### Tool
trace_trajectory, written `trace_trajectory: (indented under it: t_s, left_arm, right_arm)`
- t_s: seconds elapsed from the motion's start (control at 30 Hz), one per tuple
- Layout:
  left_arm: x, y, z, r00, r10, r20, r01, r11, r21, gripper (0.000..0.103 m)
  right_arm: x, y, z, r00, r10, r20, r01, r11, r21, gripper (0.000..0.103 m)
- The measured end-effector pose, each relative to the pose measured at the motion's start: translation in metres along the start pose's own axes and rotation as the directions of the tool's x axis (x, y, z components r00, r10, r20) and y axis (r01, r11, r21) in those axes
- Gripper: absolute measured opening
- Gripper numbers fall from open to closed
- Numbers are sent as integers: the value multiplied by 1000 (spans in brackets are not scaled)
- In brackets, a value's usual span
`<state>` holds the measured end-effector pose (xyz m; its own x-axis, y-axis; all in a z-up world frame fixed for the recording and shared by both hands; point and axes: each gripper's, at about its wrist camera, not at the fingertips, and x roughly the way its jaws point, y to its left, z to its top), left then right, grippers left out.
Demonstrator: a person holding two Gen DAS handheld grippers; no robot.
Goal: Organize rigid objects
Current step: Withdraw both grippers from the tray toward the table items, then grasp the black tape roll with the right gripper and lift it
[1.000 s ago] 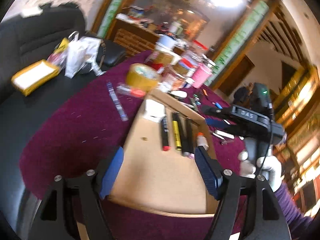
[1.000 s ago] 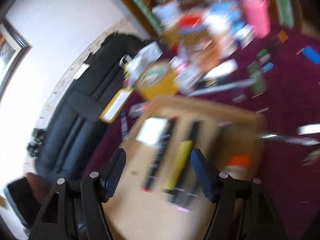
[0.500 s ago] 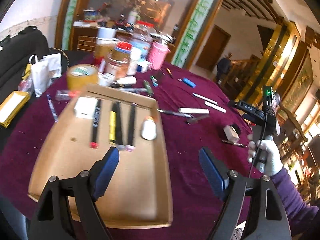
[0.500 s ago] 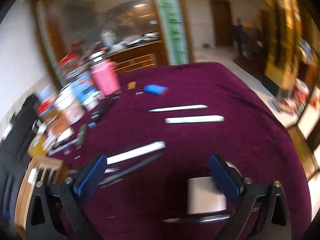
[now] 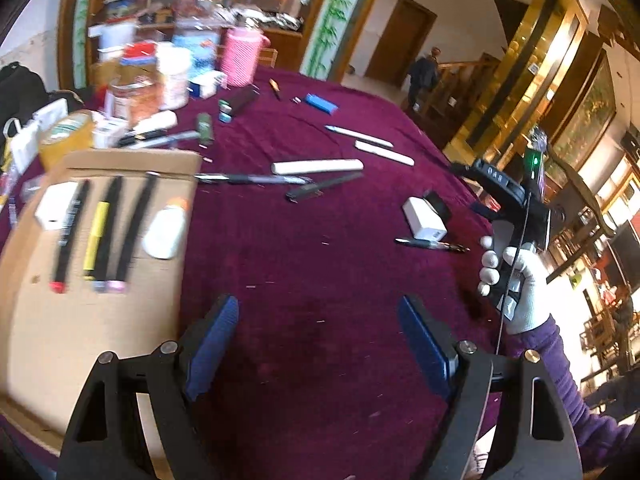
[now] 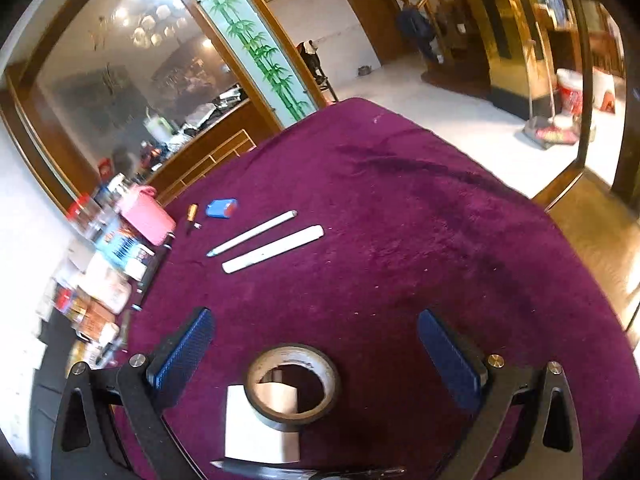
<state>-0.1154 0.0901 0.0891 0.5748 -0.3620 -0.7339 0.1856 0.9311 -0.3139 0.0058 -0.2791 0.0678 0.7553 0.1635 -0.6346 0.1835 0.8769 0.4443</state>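
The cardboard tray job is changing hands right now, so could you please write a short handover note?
Left gripper: open, empty, above bare cloth beside the cardboard tray.
Right gripper: open, empty, over the black tape roll, which leans on the white box.
Done: four markers, a glue bottle and a white block lie in the tray.
Left: the tape roll, white box, black pen, blue-grey pen, white sticks and small bits on the purple tablecloth.

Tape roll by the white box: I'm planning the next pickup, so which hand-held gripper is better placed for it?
Right. The right hand-held gripper is open with the tape roll just beneath its fingers. The left hand-held gripper, also open, hovers over bare cloth, well short of the roll.
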Motion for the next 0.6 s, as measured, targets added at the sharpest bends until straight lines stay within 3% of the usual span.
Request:
trace_trajectory:
  t_s: [0.33,0.47,0.6]
  left_arm:
    - [39,-24,-6,994,-70,-80,71,997,19,81]
    - [41,-14,-6,994,-74,-86,73,997,-11,81]
    - [44,-5,-4,992,-87,-89,84,996,-40,81]
  right_arm:
    - [19,-8,-9,985,129,-111,-123,991,58,102]
    - [33,-5,-17,959,213,-187,-199,976,91,102]
    - [38,9,-25,913,327,-244,-313,945,94,103]
